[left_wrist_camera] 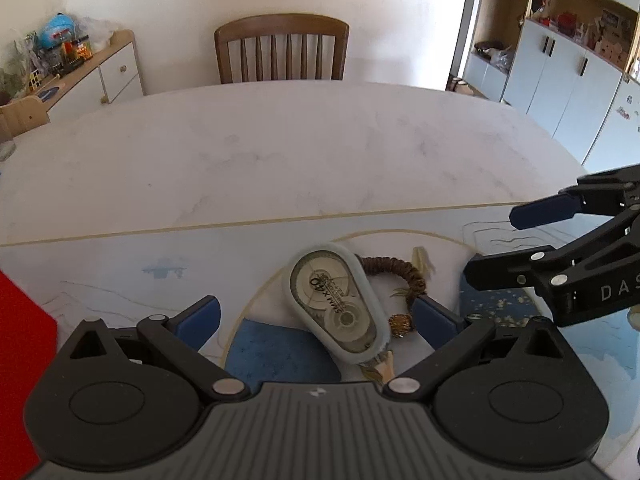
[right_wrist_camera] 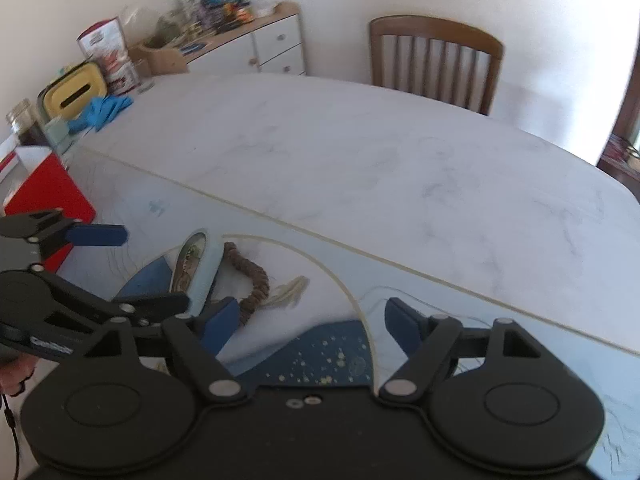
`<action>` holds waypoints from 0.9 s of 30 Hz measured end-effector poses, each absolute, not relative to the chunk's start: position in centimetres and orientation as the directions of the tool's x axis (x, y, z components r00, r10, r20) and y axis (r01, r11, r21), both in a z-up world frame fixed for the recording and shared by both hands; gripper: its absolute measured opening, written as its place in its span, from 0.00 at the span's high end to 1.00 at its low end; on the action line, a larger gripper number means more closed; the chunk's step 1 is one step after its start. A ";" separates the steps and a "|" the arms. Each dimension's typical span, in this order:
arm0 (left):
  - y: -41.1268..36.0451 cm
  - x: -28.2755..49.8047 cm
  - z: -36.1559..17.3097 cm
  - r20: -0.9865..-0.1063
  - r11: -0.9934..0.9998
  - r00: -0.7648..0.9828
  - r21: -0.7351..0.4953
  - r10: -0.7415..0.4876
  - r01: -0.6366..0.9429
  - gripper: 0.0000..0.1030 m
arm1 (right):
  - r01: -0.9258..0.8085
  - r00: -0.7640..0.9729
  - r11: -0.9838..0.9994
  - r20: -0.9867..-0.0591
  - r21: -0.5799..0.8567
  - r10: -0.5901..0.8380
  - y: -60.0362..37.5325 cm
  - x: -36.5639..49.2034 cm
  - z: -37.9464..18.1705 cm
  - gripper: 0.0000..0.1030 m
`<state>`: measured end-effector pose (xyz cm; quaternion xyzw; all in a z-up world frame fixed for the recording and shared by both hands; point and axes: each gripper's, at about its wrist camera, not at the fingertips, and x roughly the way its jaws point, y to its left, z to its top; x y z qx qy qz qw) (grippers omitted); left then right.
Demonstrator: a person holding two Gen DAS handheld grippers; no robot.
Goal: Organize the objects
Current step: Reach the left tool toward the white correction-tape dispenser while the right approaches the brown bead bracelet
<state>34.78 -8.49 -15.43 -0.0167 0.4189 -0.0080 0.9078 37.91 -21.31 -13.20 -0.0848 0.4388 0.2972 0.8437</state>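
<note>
Left wrist view: the left gripper [left_wrist_camera: 316, 320] stands wide, its blue pads on either side of a correction tape dispenser [left_wrist_camera: 338, 304] that lies flat on the illustrated desk mat [left_wrist_camera: 120, 276]. The dispenser sits straight ahead between the fingers, touching neither pad as far as I can tell. Its long axis runs diagonally, from far-left to near-right, so the jaws would close roughly across its shorter width. Just right of it, touching or nearly so, curls a brown hair scrunchie [left_wrist_camera: 404, 276] with a small gold charm [left_wrist_camera: 400, 322] near the right pad. The right gripper [left_wrist_camera: 496, 240] enters from the right, also spread, above the mat and apart from the things. A red box [left_wrist_camera: 24, 360] stands at the left edge; the marble table [left_wrist_camera: 280, 152] beyond the mat gives open room far ahead.

Right wrist view: the right gripper [right_wrist_camera: 308, 324] is wide and holds nothing; bare mat lies between its fingers. The dispenser [right_wrist_camera: 200, 268] and scrunchie [right_wrist_camera: 252, 280] lie to its far left, close beside the left gripper [right_wrist_camera: 132, 268], which is plainly the nearer one. In my judgement the left takes the dispenser; the scrunchie crowding its right pad is the snag.
</note>
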 end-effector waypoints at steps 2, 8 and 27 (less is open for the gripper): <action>-8.1 35.2 -15.9 -0.770 0.999 0.638 -0.046 -0.026 -0.015 0.00 | -0.588 0.423 0.800 -0.797 0.120 0.431 -20.8 38.5 -13.5 0.25; -7.5 36.3 -17.2 -0.789 0.994 0.609 -0.113 -0.084 -0.010 0.01 | -0.597 0.363 0.783 -0.812 0.175 0.458 -20.1 41.0 -14.4 0.34; -7.3 36.7 -17.1 -0.762 0.986 0.636 -0.164 -0.118 -0.014 0.44 | -0.643 0.303 0.739 -0.818 0.202 0.488 -19.0 41.9 -15.1 0.57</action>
